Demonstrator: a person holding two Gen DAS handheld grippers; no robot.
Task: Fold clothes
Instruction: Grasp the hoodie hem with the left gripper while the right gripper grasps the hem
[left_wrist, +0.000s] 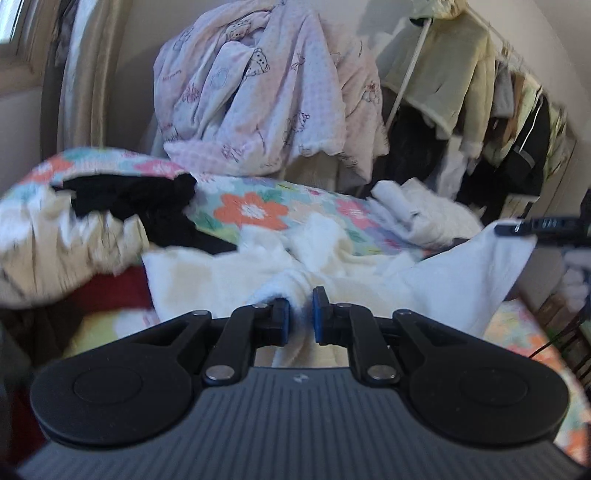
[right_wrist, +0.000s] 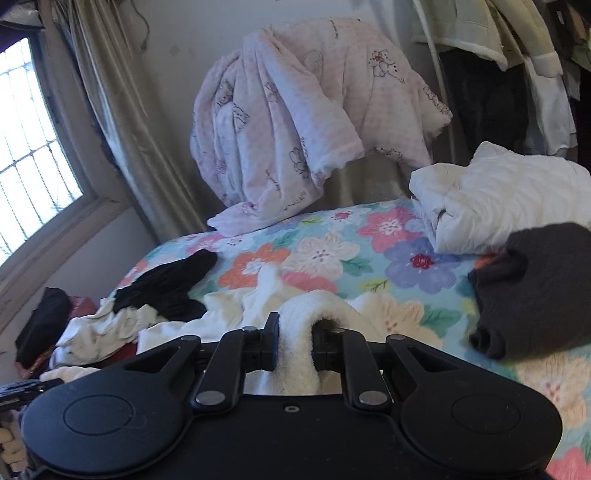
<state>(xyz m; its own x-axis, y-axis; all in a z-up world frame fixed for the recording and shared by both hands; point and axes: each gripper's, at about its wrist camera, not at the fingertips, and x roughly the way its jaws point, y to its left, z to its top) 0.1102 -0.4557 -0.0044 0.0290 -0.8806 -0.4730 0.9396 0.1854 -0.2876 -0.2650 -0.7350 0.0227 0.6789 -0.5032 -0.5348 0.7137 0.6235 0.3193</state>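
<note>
The left gripper (left_wrist: 300, 314) has its blue-padded jaws drawn close on a bunched fold of the white fleece garment (left_wrist: 236, 277), which rises between the pads and spreads away forward and to both sides over the floral bedsheet (left_wrist: 255, 210). At the right edge of the left wrist view the tip of the other tool reaches in, touching a raised corner of the same white cloth. The right gripper (right_wrist: 294, 345) is likewise clamped on a thick roll of the white fleece garment (right_wrist: 299, 328); the fabric humps up between the fingers and hangs down toward the camera, while the rest trails off to the left across the floral bedsheet (right_wrist: 417, 266). Just beyond the garment on its left lies a black garment (right_wrist: 166, 284), partly overlapping a crumpled cream piece. To the right of the right gripper sits a dark brown knit (right_wrist: 535, 288), blurred, and behind it a folded white quilted item (right_wrist: 509, 195). A pink printed blanket (right_wrist: 314, 122) is heaped at the far edge of the bed
</note>
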